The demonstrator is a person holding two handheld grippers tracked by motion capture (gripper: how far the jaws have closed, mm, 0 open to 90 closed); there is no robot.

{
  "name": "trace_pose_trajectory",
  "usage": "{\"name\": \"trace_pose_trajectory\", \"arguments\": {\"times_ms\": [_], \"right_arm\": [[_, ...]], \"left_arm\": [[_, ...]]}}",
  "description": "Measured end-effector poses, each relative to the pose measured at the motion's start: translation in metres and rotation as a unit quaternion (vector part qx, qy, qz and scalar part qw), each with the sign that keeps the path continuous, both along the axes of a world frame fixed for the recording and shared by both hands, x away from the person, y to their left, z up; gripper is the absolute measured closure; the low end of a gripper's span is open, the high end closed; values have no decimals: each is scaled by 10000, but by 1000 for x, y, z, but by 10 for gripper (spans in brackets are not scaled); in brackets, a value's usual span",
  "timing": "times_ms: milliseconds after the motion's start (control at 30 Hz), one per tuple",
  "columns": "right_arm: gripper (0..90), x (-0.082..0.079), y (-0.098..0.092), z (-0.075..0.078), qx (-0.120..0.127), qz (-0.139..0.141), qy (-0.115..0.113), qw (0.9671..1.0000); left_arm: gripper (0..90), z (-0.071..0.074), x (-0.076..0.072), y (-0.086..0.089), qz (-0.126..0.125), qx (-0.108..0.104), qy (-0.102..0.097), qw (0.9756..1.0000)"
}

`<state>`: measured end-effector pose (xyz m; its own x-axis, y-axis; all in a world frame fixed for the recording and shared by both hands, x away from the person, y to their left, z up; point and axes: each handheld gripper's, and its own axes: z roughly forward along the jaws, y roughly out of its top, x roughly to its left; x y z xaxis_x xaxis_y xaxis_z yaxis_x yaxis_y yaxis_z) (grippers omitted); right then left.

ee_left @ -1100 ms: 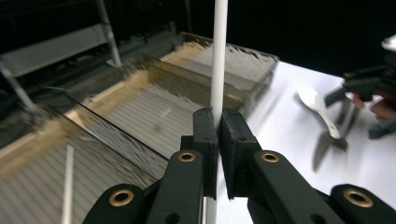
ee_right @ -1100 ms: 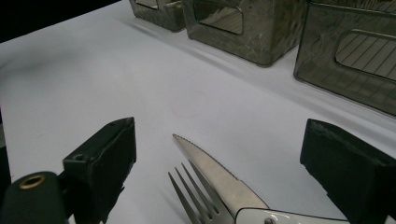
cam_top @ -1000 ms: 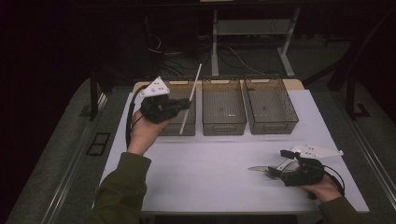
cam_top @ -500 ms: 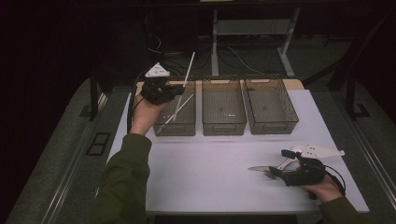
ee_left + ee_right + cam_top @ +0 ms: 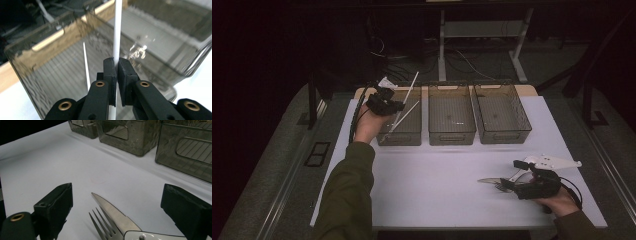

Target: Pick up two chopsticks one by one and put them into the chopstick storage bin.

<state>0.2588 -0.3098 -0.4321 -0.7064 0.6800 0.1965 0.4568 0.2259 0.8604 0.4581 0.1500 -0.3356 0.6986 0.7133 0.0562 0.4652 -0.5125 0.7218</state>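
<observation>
My left gripper [image 5: 397, 106] hovers over the left bin [image 5: 402, 138] and is shut on a thin white stick [image 5: 410, 86] that points up and away. In the left gripper view the jaws pinch this stick [image 5: 117, 30] at the gripper [image 5: 116, 65]. A second white stick [image 5: 405, 115] leans inside the bin [image 5: 30, 62], seen as a slim stick [image 5: 85, 62] left of the jaws. My right gripper [image 5: 511, 176] rests low at the table's front right, open. A knife [image 5: 112, 213] and fork [image 5: 101, 227] with white handles lie between its jaws [image 5: 120, 205]; the knife tip [image 5: 487, 181] points left.
Two more smoky clear bins, the middle bin [image 5: 452, 135] and the right bin [image 5: 504, 136], stand in a row at the back of the white table [image 5: 432, 175]. A wooden board edge [image 5: 532, 90] runs behind them. Dark floor surrounds the table.
My left gripper has shifted a little farther back over the left bin with its stick, and a second stick now leans inside that bin. The right gripper has stayed still.
</observation>
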Motion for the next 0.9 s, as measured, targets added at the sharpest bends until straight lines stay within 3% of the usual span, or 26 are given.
{"name": "trace_pose_trajectory", "arguments": {"times_ms": [67, 267, 500, 900], "right_arm": [[107, 0, 0, 0, 2, -1, 2, 10000], [108, 0, 0, 0, -7, 6, 5, 10000], [107, 0, 0, 0, -1, 3, -2, 10000], [107, -1, -2, 1, 35, 2, -7, 10000]], "left_arm": [[846, -7, 1, 2, 52, 115, 92, 9999], [846, -20, 4, 8, 173, 198, 238, 9994], [845, -33, 10, 10, 362, 140, 316, 9987], [839, -52, 27, -3, 834, 267, 535, 9947]]}}
